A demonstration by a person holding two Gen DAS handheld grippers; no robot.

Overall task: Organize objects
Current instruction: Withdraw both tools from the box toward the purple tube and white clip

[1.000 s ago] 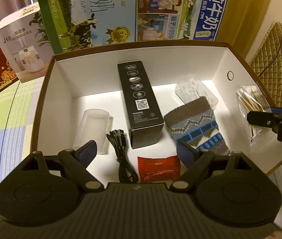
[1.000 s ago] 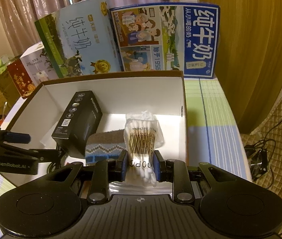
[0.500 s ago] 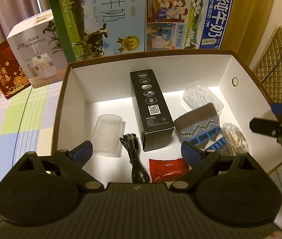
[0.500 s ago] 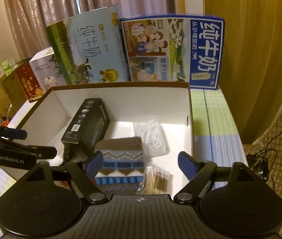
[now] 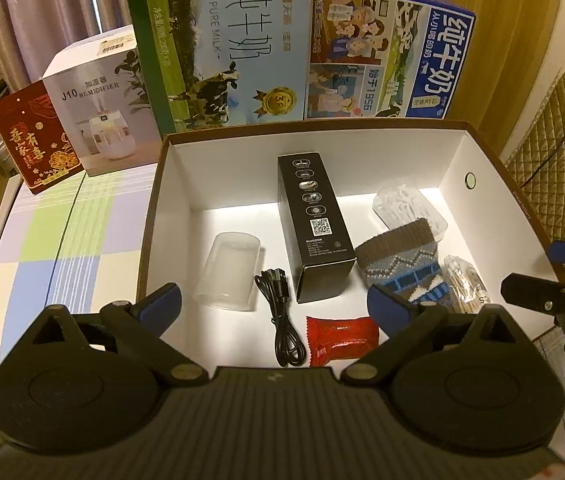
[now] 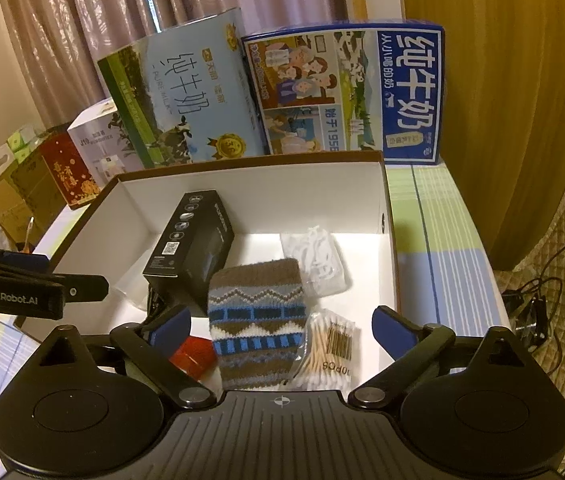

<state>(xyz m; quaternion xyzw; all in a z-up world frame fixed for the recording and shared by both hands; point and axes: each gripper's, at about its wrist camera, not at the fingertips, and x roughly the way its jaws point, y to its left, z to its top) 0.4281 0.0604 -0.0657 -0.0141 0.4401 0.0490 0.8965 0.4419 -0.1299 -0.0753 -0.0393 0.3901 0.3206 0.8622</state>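
Both your grippers are spread wide and hold nothing. Your right gripper (image 6: 281, 330) hangs over the near right corner of the box (image 5: 314, 160). Your left gripper (image 5: 274, 304) hangs over the near edge.

Everything looks to be inside the box. The bag of cotton swabs (image 6: 328, 350) lies flat by the right wall, touching the knit sock (image 6: 258, 320). The bag of white picks (image 6: 316, 260) sits behind the sock. The black carton (image 5: 314, 228) lies in the middle. The clear cup (image 5: 230, 272), the black cable (image 5: 282, 320) and the red candy (image 5: 340, 338) are at the near left.

If more things wait outside, they are not in view. Lift both grippers straight up so you don't bump the box walls. Keep the fingers away from the sock, since soft things snag.
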